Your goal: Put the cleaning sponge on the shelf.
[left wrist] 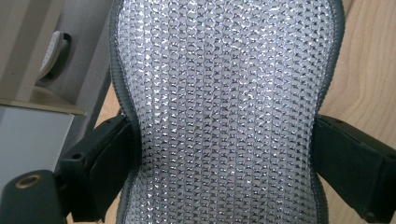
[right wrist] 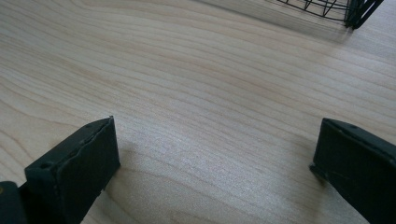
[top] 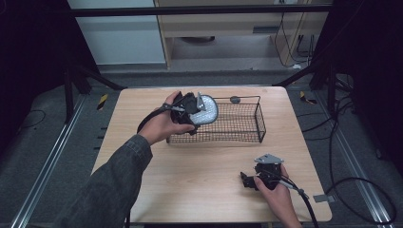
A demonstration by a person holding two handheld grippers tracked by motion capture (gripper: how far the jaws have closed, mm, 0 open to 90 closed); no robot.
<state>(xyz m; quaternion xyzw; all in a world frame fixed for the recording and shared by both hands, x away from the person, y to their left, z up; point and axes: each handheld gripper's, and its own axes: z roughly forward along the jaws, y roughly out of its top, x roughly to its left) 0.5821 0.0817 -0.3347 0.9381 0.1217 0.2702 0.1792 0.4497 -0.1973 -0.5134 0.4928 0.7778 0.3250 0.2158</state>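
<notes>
Right now your left gripper clamps a silvery mesh pad by its narrow waist, holding it over the left end of the black wire basket, which sits toward the far edge of the bench. Your left forearm reaches forward across the bench. Your right gripper rests low near the front right corner, jaws spread wide, bare wood all around it.

Glittery mesh insole, black wire basket, matt wooden table.
</notes>
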